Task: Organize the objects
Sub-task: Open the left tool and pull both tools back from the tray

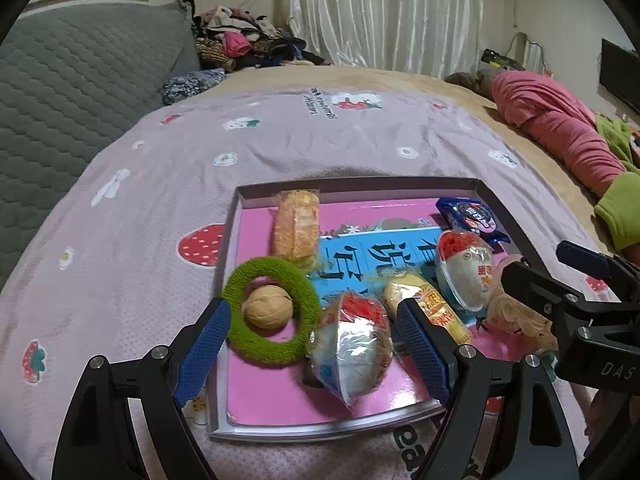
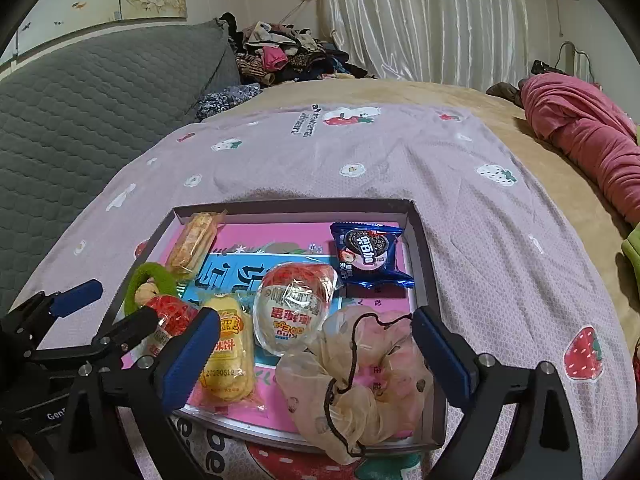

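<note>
A shallow pink-lined box [image 1: 360, 184] [image 2: 292, 206] lies on the bed. It holds a green fuzzy ring [image 1: 276, 354] around a beige ball [image 1: 268, 306], two round red-and-white snack packs [image 1: 352, 344] [image 2: 294, 308], a yellow pack [image 2: 230, 356], a wafer pack [image 2: 196, 242] and a blue cookie packet [image 2: 368, 254]. My left gripper [image 1: 316, 344] is open over the ring and the nearer round pack; neither pad presses on them. My right gripper [image 2: 316, 344] is open, and a beige dotted scrunchie [image 2: 360, 380] lies in the box between its fingers, untouched.
The box rests on a lilac strawberry-print sheet [image 1: 160, 200]. A grey quilted pillow [image 1: 80, 80] lies at the left, a clothes pile [image 1: 240, 40] behind it, and a pink bundle [image 1: 552, 120] at the right. A green sleeve [image 1: 620, 208] shows at the right edge.
</note>
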The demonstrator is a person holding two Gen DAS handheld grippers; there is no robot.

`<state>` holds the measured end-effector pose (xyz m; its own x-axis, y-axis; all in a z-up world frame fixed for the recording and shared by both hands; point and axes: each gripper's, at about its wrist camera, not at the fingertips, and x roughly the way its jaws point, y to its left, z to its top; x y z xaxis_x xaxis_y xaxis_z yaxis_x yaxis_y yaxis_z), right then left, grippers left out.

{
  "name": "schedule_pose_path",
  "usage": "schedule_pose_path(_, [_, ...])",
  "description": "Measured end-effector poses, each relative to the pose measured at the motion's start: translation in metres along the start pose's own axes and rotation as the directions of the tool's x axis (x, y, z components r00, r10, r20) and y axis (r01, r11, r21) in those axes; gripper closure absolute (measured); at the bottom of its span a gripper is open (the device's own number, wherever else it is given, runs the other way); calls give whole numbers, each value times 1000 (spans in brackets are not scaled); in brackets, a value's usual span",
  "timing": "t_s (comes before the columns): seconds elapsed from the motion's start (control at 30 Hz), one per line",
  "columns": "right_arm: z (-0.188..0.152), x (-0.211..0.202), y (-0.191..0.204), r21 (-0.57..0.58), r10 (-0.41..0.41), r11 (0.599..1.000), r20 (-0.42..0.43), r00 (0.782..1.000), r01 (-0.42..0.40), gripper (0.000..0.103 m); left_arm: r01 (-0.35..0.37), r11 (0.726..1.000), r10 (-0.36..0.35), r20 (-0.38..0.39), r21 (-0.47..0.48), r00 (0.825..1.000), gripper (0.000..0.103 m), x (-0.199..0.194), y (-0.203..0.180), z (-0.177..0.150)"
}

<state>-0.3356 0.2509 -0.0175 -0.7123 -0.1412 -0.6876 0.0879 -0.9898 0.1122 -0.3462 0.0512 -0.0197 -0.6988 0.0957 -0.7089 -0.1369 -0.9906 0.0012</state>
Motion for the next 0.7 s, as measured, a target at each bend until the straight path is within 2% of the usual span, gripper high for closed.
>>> schedule_pose_path(0.13, [1,-3,0,3,3,1000,13,1000,-3,3,-23,1000,23,4,-9,1000,17,-1,3,1])
schedule_pose_path(0.3, [3,-15,0,2,4,1000,40,999,-4,2,-15,1000,15,18,-11,1000,17,-9,4,2])
schedule_pose_path(0.7, [2,-66,7,16,8,1000,113,994,-10,1,-29,1000,28,65,4,998,17,-38,-3,1])
